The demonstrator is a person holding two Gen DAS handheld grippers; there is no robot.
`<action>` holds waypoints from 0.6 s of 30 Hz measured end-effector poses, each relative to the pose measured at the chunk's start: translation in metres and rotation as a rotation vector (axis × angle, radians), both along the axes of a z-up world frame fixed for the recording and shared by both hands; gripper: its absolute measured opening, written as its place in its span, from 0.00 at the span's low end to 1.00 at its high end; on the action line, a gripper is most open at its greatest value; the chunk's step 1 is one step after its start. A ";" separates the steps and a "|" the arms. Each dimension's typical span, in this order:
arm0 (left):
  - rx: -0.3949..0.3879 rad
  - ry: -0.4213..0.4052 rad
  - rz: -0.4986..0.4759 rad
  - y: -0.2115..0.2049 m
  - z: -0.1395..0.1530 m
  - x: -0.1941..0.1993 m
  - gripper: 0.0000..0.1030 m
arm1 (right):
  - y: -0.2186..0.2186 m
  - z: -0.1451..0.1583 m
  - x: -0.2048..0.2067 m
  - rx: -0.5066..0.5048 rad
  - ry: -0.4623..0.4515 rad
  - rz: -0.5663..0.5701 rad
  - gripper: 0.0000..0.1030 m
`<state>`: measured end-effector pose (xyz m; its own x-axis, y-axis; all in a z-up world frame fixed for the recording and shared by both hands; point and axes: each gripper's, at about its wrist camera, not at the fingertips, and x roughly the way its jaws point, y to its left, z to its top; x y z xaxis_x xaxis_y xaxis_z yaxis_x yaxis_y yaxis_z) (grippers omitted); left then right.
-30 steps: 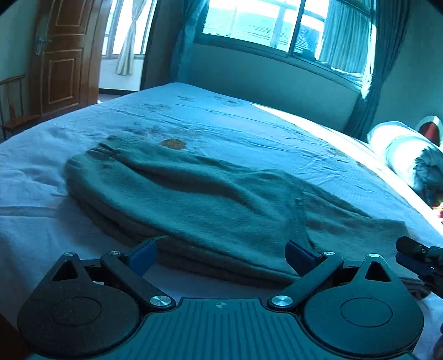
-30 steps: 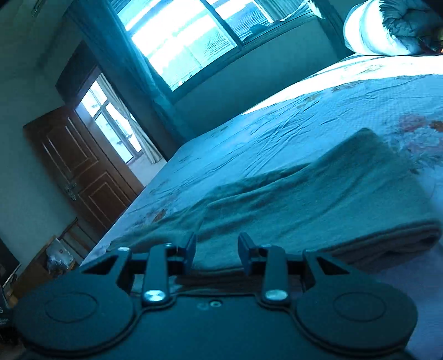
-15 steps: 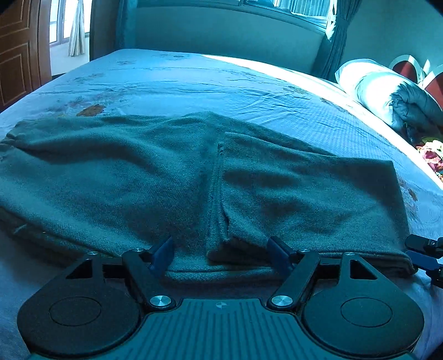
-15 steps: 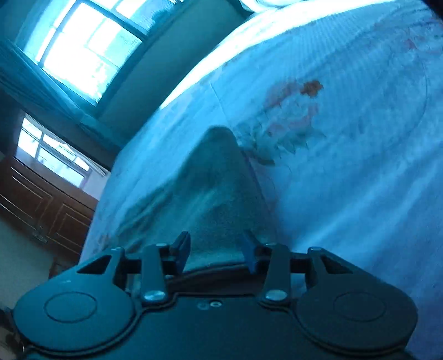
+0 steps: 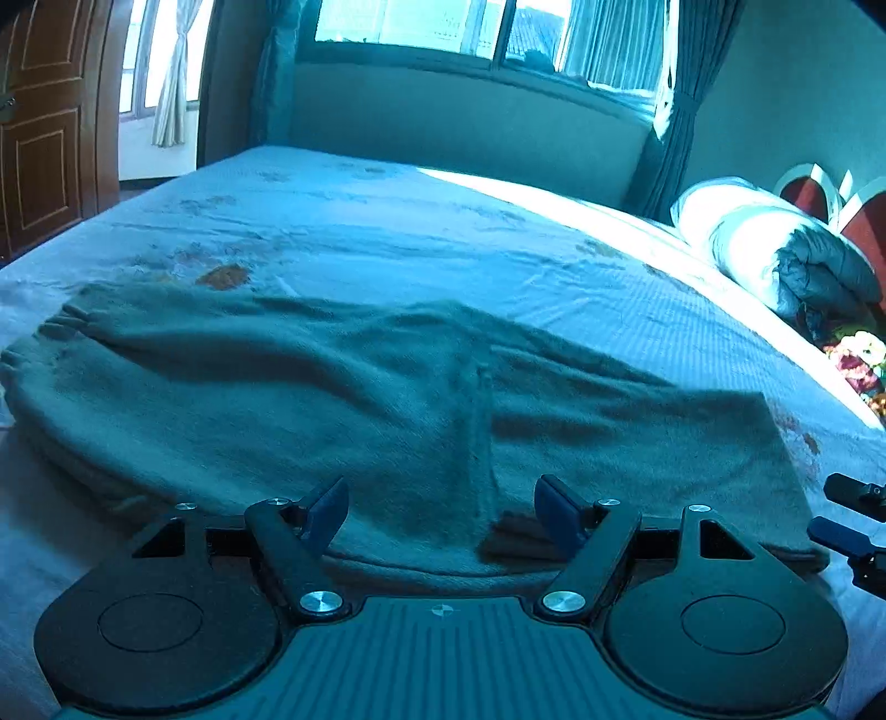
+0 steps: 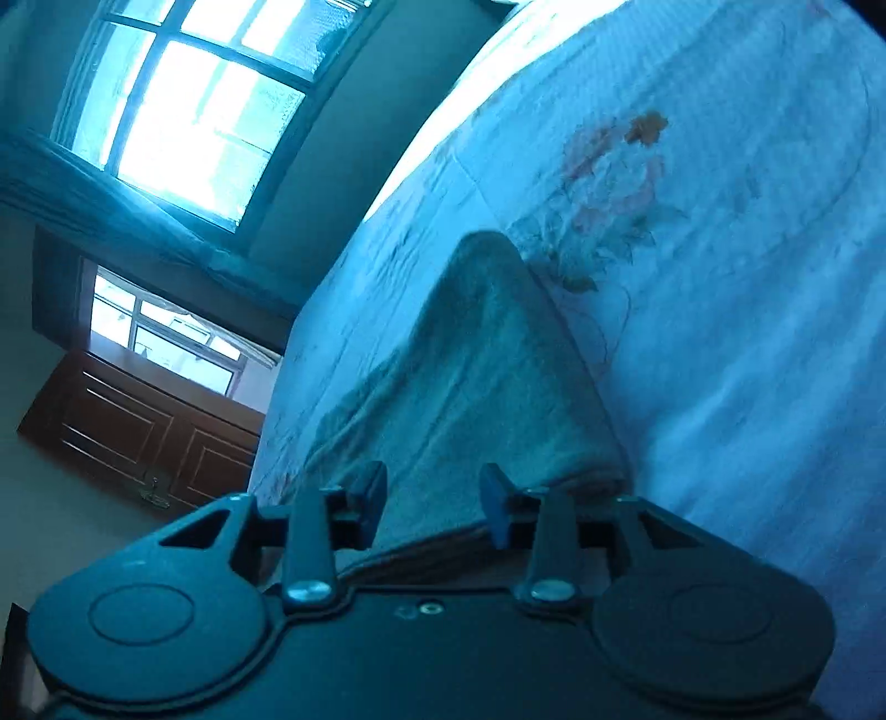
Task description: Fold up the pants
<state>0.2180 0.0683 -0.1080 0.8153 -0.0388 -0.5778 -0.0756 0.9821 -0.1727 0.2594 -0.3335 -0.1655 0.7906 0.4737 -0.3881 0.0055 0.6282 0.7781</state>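
Grey-green pants point(image 5: 332, 399) lie flat across the bed, folded lengthwise, with the waist at the left and a leg end at the right. My left gripper point(image 5: 443, 509) stands open at the pants' near edge, and the cloth lies between its blue pads point(image 5: 326, 507) without being pinched. In the left wrist view my right gripper point(image 5: 819, 508) shows at the right corner of the pants. In its own view the right gripper point(image 6: 432, 504) is rolled to one side. Its jaws are opening, and the end of the pants point(image 6: 470, 376) lies loose between them.
The bed's pale floral sheet point(image 5: 443, 238) stretches out beyond the pants. A rolled duvet and pillow point(image 5: 775, 243) lie at the right near the headboard. A wooden door point(image 5: 44, 138) stands at the far left, and a curtained window point(image 5: 487, 27) is behind the bed.
The left jaws have narrowed from wide open, and that view swung right along the pants and partly back. The right gripper rolled and shifted to the pants' end, and its jaws have widened.
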 end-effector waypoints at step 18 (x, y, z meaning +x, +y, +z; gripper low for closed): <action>-0.538 -0.012 0.324 0.269 -0.077 0.022 0.78 | 0.071 0.034 -0.020 -0.318 -0.133 0.100 0.62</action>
<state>0.2403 0.3373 -0.1847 0.8406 -0.0715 -0.5369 -0.3499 0.6851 -0.6390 0.2395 -0.2625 -0.1311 0.8002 0.4234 -0.4248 -0.1565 0.8312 0.5335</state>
